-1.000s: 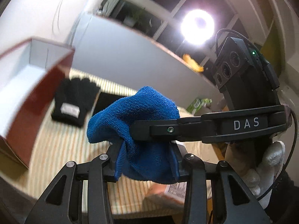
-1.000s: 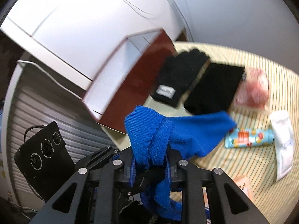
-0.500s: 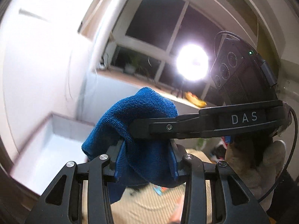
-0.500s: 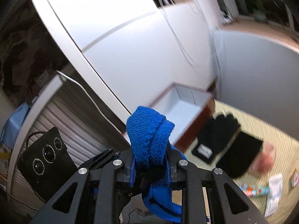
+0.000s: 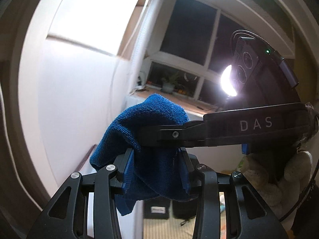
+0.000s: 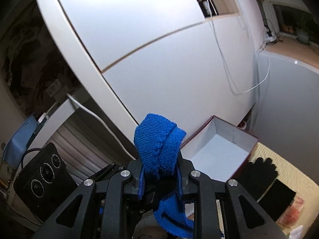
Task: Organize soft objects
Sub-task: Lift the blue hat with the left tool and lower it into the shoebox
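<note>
Right wrist view: right gripper [image 6: 159,176] and left gripper [image 5: 155,169] both clenched on bunched blue knitted cloth [image 6: 159,149] held aloft, risking snagging between crossed fingers above open white-lined box [image 6: 217,151].

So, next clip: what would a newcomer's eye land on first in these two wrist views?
The bright blue cloth, bunched up and pinched by both grippers at once: the left gripper clamps it low in the left wrist view, and the right gripper does likewise in its own. Next, the glaring round lamp by the dark window, and the open white-lined box beside black gloves on the striped mat.
</note>
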`<move>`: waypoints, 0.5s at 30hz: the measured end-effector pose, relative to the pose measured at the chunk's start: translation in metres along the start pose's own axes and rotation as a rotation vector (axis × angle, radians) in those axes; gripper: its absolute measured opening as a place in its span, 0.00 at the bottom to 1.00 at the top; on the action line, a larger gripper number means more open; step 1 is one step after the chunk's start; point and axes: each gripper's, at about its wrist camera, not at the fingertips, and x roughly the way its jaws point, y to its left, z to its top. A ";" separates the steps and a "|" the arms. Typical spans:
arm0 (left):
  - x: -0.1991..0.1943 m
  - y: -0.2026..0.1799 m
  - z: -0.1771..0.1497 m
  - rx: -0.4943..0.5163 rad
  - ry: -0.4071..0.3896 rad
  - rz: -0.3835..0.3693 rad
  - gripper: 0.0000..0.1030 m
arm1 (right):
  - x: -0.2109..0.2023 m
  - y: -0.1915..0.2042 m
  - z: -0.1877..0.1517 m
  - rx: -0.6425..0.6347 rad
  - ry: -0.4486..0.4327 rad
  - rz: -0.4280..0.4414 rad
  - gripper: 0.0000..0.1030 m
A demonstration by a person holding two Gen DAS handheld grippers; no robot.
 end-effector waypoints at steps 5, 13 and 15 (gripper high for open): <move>0.026 0.022 -0.014 -0.043 0.077 0.048 0.36 | 0.045 -0.018 -0.002 0.037 0.062 0.007 0.21; 0.056 0.060 -0.049 -0.100 0.205 0.103 0.37 | 0.108 -0.048 -0.021 0.100 0.171 -0.013 0.21; 0.065 0.061 -0.055 -0.097 0.232 0.127 0.37 | 0.119 -0.052 -0.026 0.103 0.194 -0.030 0.21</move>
